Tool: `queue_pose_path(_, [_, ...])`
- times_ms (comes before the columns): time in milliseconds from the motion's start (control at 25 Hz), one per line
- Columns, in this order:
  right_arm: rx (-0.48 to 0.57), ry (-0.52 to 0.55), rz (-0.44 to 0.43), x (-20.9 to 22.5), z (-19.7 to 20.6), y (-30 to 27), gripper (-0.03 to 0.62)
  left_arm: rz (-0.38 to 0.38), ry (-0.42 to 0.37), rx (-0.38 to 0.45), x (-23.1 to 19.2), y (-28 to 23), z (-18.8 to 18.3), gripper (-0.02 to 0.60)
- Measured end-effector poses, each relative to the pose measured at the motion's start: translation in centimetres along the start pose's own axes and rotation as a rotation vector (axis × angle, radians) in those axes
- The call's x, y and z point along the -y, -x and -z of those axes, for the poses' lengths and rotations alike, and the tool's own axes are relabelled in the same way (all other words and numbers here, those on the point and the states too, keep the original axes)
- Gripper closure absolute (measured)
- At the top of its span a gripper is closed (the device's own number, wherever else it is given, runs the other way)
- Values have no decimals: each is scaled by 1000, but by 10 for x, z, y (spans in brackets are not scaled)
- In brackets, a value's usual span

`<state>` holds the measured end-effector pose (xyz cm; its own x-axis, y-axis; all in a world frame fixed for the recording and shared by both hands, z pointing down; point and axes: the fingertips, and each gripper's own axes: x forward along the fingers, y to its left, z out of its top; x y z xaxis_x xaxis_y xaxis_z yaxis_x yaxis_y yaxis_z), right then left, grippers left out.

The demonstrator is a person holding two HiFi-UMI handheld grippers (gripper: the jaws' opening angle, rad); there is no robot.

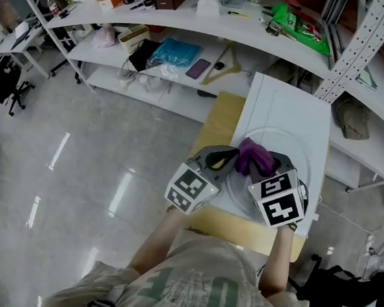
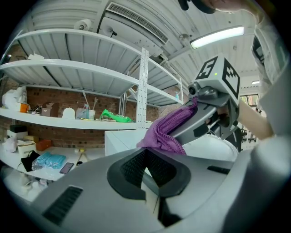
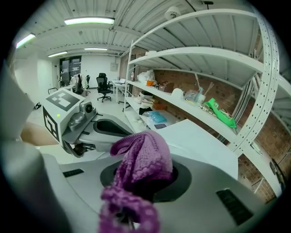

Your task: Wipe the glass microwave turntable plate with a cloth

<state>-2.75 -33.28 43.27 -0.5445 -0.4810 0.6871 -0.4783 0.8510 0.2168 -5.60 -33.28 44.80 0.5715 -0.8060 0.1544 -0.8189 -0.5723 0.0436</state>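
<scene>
Head view: cloth (image 1: 256, 157) covers part of plate (image 1: 286, 141).

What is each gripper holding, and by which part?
Right gripper: purple cloth, pinched at a bunched fold. Left gripper: apparently the glass plate, by its near-left rim.

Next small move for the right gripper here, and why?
Probably lower the right gripper until the cloth presses the plate, then sweep across. The cloth is clamped in its jaws right over the glass, and the left gripper seems to pinch the rim, steadying it.
</scene>
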Motion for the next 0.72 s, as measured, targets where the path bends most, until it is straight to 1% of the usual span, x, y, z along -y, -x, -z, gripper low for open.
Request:
queue_pose_path(80, [22,-11,-10,1,-2,3,539,-1,-1,0,0,0,0,580])
queue_pose_path(160, [62,-42,12,9,-6,9,539,-1,-1,5,1,1,-2,580])
queue_pose_path(320, [116,-100,139,44,-12,12,539,-5,-5,1,0,1,-2,580])
queue_pose_path(440, [119,-132,195,63,-10,2,539,-9,-8,-1,-1,0,0,580])
queue_pose_path(560, [88,-136,200,67,-5,-12,539,-14,-6,-2,-1,0,0,580])
queue_pose_path(720, [47,-62,176,57,-9,-16,539,-16,-12,-4,-2,0,-1,580])
